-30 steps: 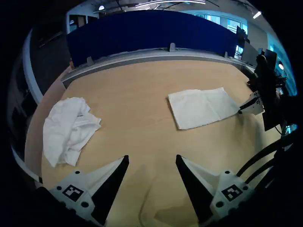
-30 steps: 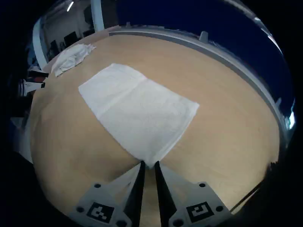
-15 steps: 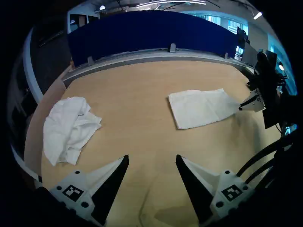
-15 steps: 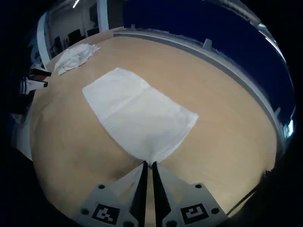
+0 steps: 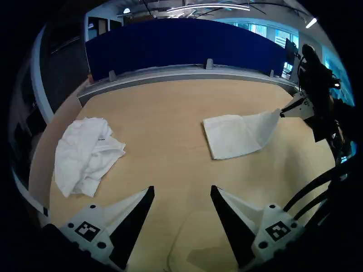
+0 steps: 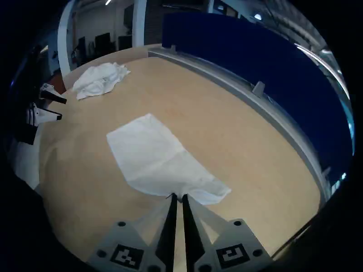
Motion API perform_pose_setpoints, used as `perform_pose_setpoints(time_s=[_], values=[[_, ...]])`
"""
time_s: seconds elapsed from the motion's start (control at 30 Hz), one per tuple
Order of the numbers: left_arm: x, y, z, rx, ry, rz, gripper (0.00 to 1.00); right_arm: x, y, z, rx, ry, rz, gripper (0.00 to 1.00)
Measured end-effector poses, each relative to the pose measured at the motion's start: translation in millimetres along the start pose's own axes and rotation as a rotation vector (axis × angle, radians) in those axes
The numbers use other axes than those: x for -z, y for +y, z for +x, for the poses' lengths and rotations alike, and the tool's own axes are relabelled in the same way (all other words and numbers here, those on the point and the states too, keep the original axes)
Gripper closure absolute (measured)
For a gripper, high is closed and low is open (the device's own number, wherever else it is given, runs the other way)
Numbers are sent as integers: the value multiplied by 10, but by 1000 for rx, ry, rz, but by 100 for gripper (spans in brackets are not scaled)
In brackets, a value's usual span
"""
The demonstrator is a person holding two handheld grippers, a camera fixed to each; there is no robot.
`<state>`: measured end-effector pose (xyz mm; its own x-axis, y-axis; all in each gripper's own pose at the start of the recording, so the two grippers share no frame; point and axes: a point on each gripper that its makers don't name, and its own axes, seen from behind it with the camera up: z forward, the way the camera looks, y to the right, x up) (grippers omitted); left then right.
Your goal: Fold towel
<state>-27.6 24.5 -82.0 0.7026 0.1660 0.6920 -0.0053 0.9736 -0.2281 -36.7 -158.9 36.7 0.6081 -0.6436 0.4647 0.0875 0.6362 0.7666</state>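
The towel (image 5: 233, 135) lies right of centre in the left gripper view, on the wooden table (image 5: 172, 106). Most of it rests flat. Its right-hand corner is raised off the surface and drawn to a peak at the tips of the right gripper (image 5: 290, 108), near the right edge of the frame. In the right gripper view that corner sits at bottom centre between the two fingers, which are pressed almost together and pinching the cloth. The rest of the towel trails away toward the middle left, with one crease across it.

The left gripper (image 5: 181, 189) is at bottom centre of its own view. Its fingers are spread wide with nothing between them, and it hangs over bare table well short of the towel.

A crumpled cloth (image 5: 86, 154) lies at mid-left, well apart from the towel.

Handling, as a judgement:
- The towel appears light, thin and limp. It sags from the pinched corner and will not hold a shape.
- A single-corner hold is likely to make the edge droop and skew the fold.
- Take hold at corners or hems. The free corner on the same short edge is the natural point for the left gripper.
- Pinch at the hem, not mid-panel, since the cloth may slip from a shallow bite.
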Motion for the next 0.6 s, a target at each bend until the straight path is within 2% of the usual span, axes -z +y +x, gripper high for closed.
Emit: perform_pose_setpoints(time_s=[0.37,0.6], values=[[96,16,25,31,23,-5,8,-69,-123,271,67,1,25,91],[145,-34,29,57,34,16,8,-297,-393,577,132,20,82,91]])
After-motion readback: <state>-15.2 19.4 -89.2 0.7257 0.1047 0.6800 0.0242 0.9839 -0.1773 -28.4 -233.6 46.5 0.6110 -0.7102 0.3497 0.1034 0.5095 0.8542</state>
